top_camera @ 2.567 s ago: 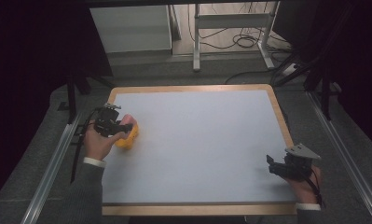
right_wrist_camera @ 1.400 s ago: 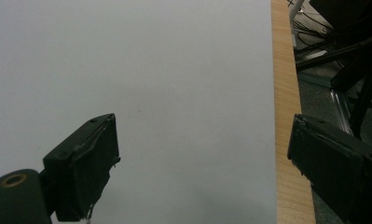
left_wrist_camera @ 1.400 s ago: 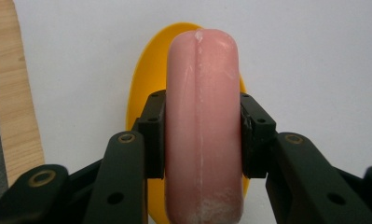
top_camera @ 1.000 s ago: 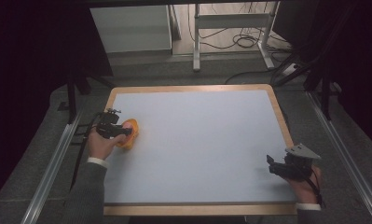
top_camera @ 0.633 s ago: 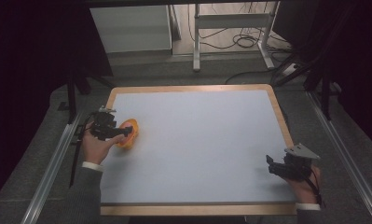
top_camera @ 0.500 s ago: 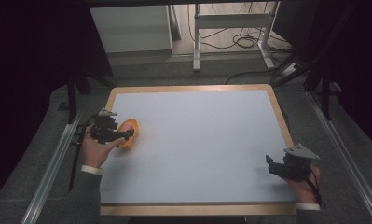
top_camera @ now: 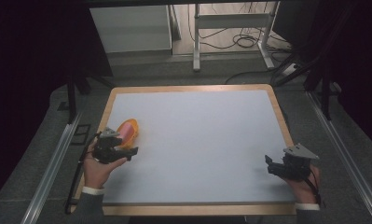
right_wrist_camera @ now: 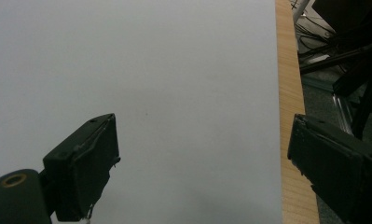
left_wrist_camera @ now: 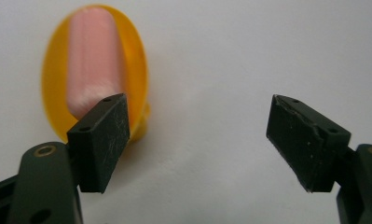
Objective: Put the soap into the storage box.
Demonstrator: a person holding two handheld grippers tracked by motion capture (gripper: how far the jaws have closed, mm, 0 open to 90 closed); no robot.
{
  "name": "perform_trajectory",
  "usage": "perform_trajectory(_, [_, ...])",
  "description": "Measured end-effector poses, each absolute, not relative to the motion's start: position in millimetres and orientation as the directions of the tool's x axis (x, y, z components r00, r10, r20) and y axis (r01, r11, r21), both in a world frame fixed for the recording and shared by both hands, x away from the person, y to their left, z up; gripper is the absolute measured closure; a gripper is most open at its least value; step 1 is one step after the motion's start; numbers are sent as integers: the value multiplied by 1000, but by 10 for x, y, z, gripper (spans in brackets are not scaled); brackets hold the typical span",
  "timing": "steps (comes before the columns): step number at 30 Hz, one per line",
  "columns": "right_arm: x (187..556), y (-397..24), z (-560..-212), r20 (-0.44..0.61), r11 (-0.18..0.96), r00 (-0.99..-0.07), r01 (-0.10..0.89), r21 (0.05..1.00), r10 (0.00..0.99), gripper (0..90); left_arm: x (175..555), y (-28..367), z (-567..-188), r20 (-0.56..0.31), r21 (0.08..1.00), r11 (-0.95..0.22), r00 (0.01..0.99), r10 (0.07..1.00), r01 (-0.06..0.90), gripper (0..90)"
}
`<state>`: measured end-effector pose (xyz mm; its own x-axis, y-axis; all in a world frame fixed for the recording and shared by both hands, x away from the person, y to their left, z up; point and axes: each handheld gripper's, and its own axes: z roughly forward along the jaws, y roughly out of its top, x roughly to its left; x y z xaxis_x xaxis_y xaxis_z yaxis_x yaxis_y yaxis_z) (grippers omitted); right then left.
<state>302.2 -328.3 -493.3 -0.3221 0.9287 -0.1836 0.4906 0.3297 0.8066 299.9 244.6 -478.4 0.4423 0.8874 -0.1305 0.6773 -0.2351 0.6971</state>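
Your left tongs (top_camera: 129, 151) have just been opening, nothing between them; their own view shows a pink piece (left_wrist_camera: 91, 65) inside the orange bowl (left_wrist_camera: 134, 60) on the counter (top_camera: 197, 140). Your right tongs (top_camera: 269, 165) gape empty.

The table (top_camera: 197, 140) is evenly and softly lit from above in the high view, while the surroundings at both sides are lost in near-black shadow and the floor behind is dimly lit. No glare is seen on the matte white surface. In the left gripper view the orange dish (left_wrist_camera: 94, 70) and the pink thing (left_wrist_camera: 91, 56) in it are blurred, whereas the jaws are rendered sharply. A faint shadow is cast beside the dish. In the right gripper view the surface is greyer and dimmer, with darkness at the right edge
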Motion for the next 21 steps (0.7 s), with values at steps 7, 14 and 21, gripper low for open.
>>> perform_trajectory(7, [3022, -3272, -4936, -185, 332, -324, 490, 806, 928, 86, 2856, 2452, -4962, -148, 676, -242, 449, 881, 696, 206])
perform_trajectory(14, [3022, -3258, -4935, -191, 338, -326, 486, 806, 926, 86, 2801, 2486, -5029, -168, 662, -223, 432, 886, 715, 196])
perform_trajectory(21, [3021, -3251, -4938, -199, 345, -326, 487, 803, 924, 86, 2801, 2518, -5054, -166, 666, -222, 431, 887, 712, 195])
